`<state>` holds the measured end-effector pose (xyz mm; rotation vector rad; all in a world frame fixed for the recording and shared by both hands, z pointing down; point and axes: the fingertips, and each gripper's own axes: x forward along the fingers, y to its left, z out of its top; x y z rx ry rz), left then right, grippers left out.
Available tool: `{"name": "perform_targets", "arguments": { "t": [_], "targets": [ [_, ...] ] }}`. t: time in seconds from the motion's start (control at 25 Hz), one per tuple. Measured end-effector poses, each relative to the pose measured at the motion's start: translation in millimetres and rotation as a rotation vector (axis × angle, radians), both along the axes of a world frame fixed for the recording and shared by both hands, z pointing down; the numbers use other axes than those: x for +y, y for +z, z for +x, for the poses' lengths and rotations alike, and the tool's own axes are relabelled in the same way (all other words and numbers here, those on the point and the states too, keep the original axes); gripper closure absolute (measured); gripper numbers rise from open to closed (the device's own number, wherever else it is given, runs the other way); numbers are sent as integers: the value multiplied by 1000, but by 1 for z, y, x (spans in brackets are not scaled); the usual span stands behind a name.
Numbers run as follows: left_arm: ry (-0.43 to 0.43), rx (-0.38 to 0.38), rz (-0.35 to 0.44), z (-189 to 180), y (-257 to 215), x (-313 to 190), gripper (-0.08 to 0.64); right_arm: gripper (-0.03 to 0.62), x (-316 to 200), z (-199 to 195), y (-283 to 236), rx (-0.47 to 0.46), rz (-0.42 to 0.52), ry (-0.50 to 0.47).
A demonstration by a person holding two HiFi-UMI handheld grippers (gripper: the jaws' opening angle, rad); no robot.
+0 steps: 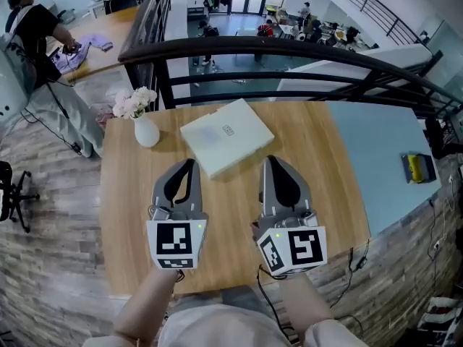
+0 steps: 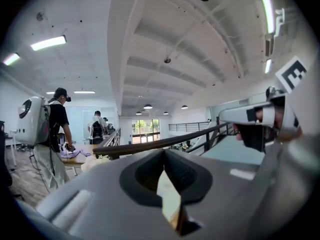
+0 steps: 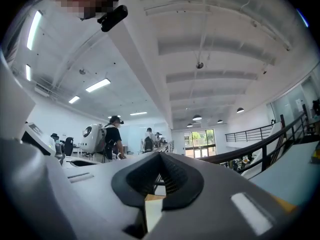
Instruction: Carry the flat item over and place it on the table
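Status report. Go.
Left gripper shut, empty. Right gripper shut, empty. Flat white box lying on table, not held. Flower vase beside it, nothing in the way.

The left gripper (image 1: 191, 163) and right gripper (image 1: 271, 159) are being noted as grey moulded shells with black linings. White cubes (image 1: 176, 241) bearing black square markers and green lights are being carried on both. A black cable (image 1: 265, 297) is being trailed from the right. Light clothing (image 1: 217, 325) is being worn.
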<state>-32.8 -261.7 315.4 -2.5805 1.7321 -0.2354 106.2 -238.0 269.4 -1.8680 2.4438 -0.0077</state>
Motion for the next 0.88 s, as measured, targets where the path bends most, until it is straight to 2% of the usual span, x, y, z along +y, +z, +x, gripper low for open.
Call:
{"name": "perform_targets", "arguments": {
  "t": [0.16,0.44,0.72,0.88],
  "targets": [
    [39,38,29,0,-29,28,558,591,30,3,-34,-21,44,-22],
    [58,76,88,-11,-71,57,558,591,66,-4,-80,-42,164,-80],
    [71,58,128,-19,-91,76,558,591,83,-10,-87,-71,170,-104],
    [96,79,142,-19,-106,99,558,591,96,-16,-86,-40,165,-139]
  ]
}}
